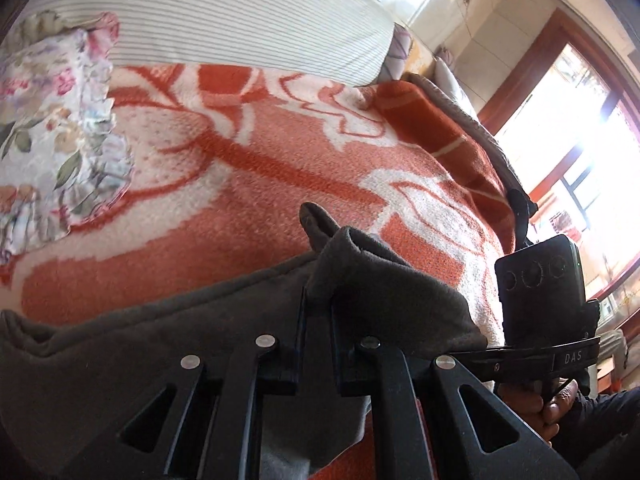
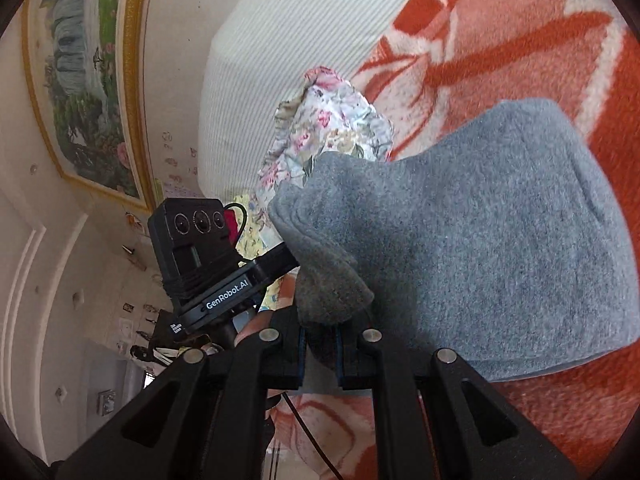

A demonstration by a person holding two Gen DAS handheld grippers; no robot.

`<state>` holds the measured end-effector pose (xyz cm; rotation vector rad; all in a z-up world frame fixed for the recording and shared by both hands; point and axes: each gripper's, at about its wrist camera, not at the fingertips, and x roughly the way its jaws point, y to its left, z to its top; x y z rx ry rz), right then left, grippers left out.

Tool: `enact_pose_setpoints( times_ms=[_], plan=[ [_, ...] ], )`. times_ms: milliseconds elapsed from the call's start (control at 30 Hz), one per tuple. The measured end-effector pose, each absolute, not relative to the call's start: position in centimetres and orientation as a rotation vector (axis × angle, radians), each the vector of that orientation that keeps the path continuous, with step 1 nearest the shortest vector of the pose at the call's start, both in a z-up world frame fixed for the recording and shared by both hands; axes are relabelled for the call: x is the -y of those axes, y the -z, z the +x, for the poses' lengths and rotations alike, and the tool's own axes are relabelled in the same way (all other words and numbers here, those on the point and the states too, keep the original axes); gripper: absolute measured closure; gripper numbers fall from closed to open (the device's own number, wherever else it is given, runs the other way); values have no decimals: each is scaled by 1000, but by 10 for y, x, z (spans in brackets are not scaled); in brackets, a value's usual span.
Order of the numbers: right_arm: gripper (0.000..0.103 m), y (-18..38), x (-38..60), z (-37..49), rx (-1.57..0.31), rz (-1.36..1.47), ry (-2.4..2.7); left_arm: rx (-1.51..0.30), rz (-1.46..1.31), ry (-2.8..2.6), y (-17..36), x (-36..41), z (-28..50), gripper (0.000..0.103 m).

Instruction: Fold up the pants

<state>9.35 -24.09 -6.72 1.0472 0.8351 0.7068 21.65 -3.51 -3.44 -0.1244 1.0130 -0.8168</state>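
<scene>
Both grippers, left (image 1: 316,312) and right (image 2: 320,332), pinch grey pants (image 2: 480,240) tight, raised over a blanket (image 1: 248,152) toward twelve o'clock; fold seems midway, laying down remains.

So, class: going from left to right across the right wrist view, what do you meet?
Framed painting → other gripper's camera block → floral cloth → grey pants, over the orange blanket.
</scene>
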Motion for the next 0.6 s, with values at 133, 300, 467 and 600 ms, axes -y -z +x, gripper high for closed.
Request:
enact_pose_setpoints(
  times_ms=[133, 300, 467, 600],
  plan=[
    [92, 86, 221, 104, -904, 1014, -673, -1051, -168, 763, 58, 5, 221, 95],
    [89, 111, 204, 113, -1004, 997, -625, -1106, -227, 693, 85, -26, 222, 96],
    [46, 113, 193, 113, -1066, 951, -641, -1090, -285, 631, 79, -52, 203, 96],
    [40, 92, 193, 109, -1007, 885, -664, -1040, -286, 564, 57, -60, 179, 96]
  ],
)
